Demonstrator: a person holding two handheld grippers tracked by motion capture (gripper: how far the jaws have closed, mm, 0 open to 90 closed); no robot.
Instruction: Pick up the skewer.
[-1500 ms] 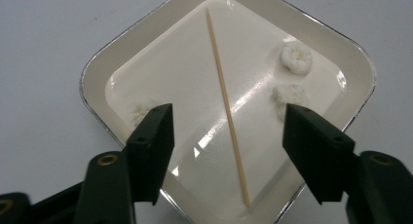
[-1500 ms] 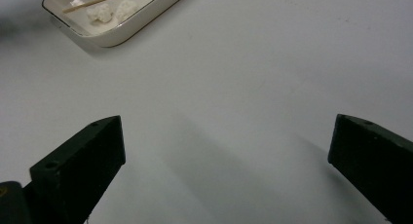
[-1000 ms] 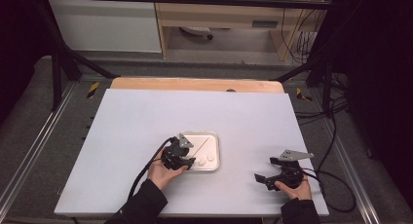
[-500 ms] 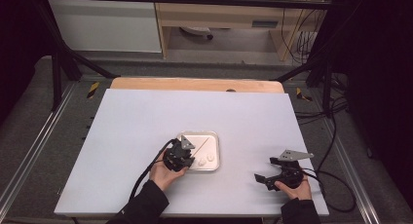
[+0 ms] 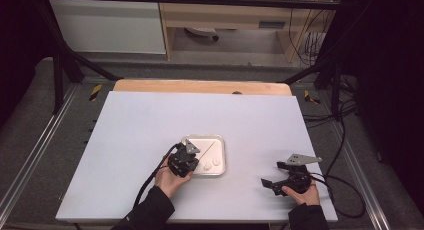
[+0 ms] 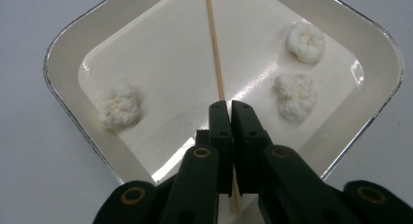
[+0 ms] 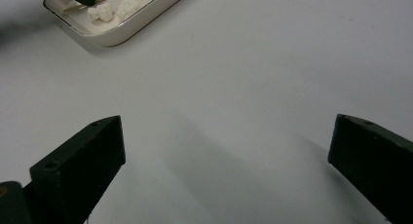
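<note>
A white square tray (image 6: pixel 63 53) holds three white fluffy pieces (image 6: pixel 119 104) and a thin wooden skewer (image 6: pixel 214 44) lying across it. My left gripper (image 6: pixel 230 107) has just been closing and is now shut on the near end of the skewer, which runs between its pads. In the high view the left gripper (image 5: pixel 191 153) stands over the tray's (image 5: pixel 221 140) left edge. My right gripper (image 5: pixel 271 173) rests on the table to the right, and its jaws (image 7: pixel 226 131) stand wide open with nothing between them.
The tray (image 7: pixel 131 19) with two white pieces (image 7: pixel 104 10) lies at the far upper left of the right gripper view. The white table top (image 5: pixel 150 120) stretches wide around the tray. Cables trail from both grippers toward the near edge.
</note>
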